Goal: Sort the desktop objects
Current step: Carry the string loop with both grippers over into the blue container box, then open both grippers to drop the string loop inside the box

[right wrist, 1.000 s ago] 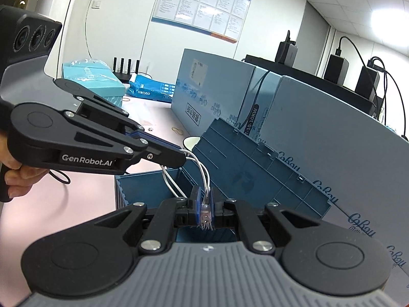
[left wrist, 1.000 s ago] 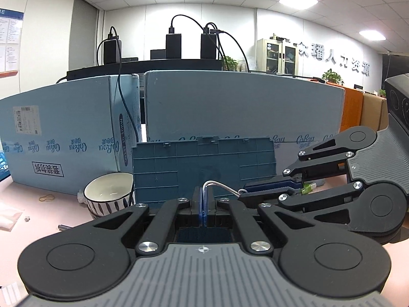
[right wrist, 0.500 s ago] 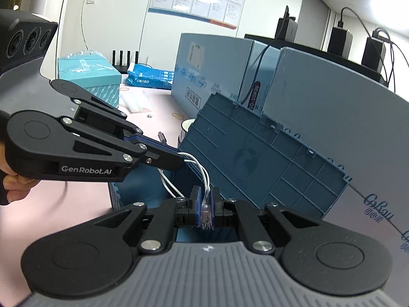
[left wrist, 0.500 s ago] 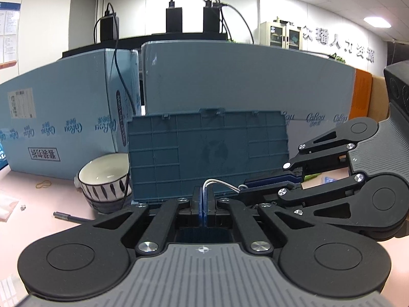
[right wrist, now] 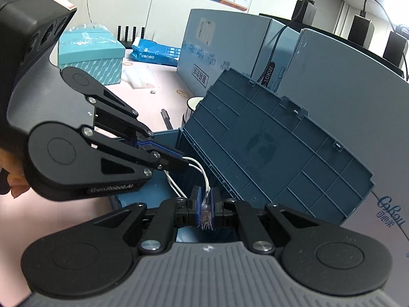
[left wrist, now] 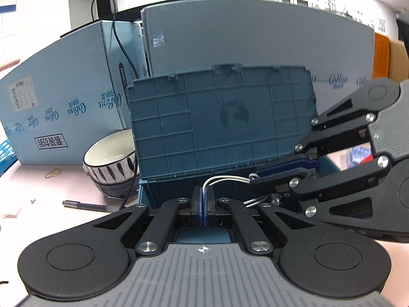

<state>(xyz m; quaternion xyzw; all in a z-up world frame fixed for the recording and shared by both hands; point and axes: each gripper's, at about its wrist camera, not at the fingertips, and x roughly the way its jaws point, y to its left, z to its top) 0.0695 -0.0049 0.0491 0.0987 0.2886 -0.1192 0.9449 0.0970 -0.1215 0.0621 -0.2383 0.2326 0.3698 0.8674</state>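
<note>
Both grippers pinch the same bundle of thin white wires (right wrist: 202, 172) above an open blue plastic storage box (left wrist: 222, 117). The left gripper (left wrist: 203, 204) has its blue pads closed on one end of the bundle. The right gripper (right wrist: 204, 208) is clamped on the other end, where a clear connector with short pins sticks out between its pads. The wires arch from one tool to the other, just in front of the box's ribbed lid (right wrist: 276, 151), which stands raised. A striped ceramic bowl (left wrist: 111, 158) sits beside the box on the pink desk (left wrist: 41, 192), with a pen (left wrist: 84, 206) and a rubber band (left wrist: 53, 172) nearby.
</note>
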